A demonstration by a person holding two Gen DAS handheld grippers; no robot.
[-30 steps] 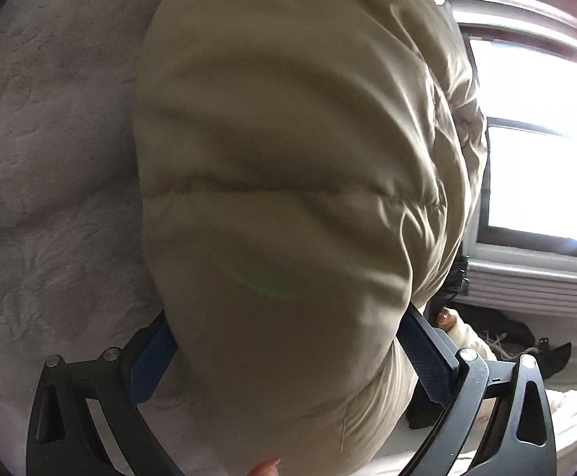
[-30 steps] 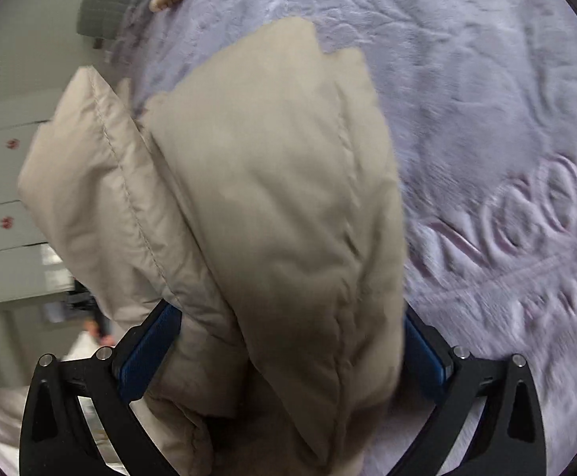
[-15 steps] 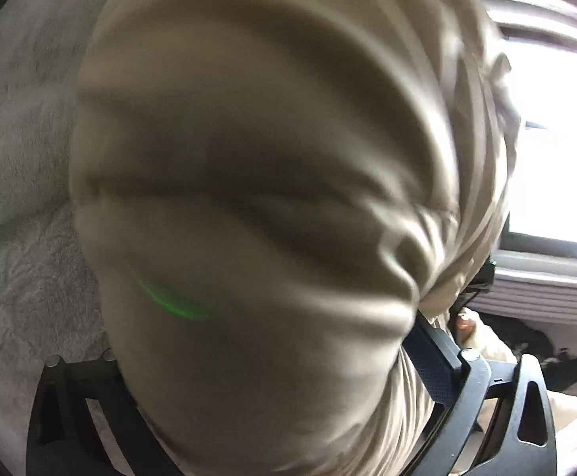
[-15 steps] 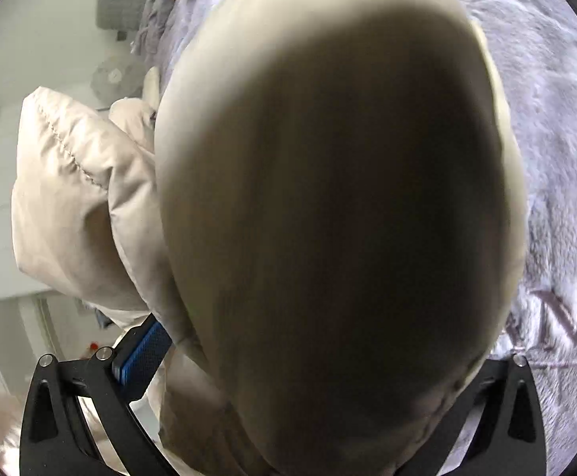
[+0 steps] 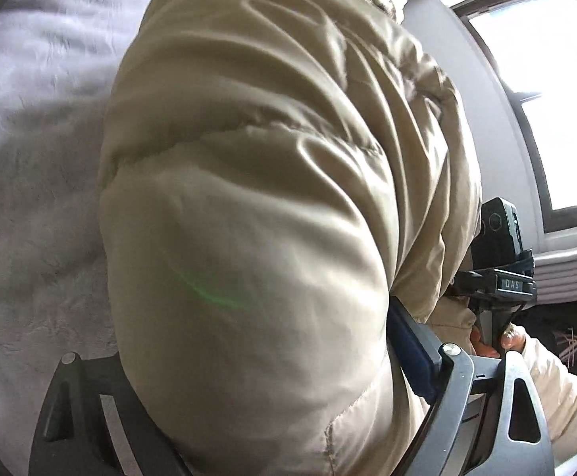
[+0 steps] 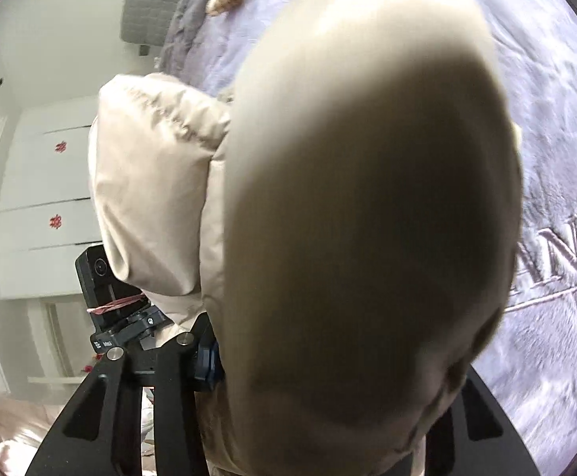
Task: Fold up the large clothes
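A beige puffer jacket (image 5: 272, 182) fills the left wrist view, bunched and raised above the grey plush blanket (image 5: 30, 166), where it casts a shadow. My left gripper (image 5: 264, 341) is closing on a thick fold of it. The blue pad (image 5: 407, 349) presses into the fabric and the other finger is hidden behind the jacket. In the right wrist view the jacket (image 6: 368, 218) bulges blurred against the lens. My right gripper (image 6: 336, 357) is closing on that bulge. Its blue pad (image 6: 209, 357) touches the fabric and the far finger is covered.
The blanket (image 6: 558, 127) with raised lettering spreads to the right. A bright window (image 5: 546, 79) stands beyond the bed. White cupboard doors (image 6: 42, 182) and a grey headboard (image 6: 149, 0) lie to the left. A hand (image 5: 510, 337) in a cream sleeve holds the other gripper's camera block (image 5: 499, 234).
Both grippers have risen with the jacket, lifting it off the blanket. The right jaws have narrowed on the fabric, which swelled towards the lens. Each view now shows the other gripper's camera block.
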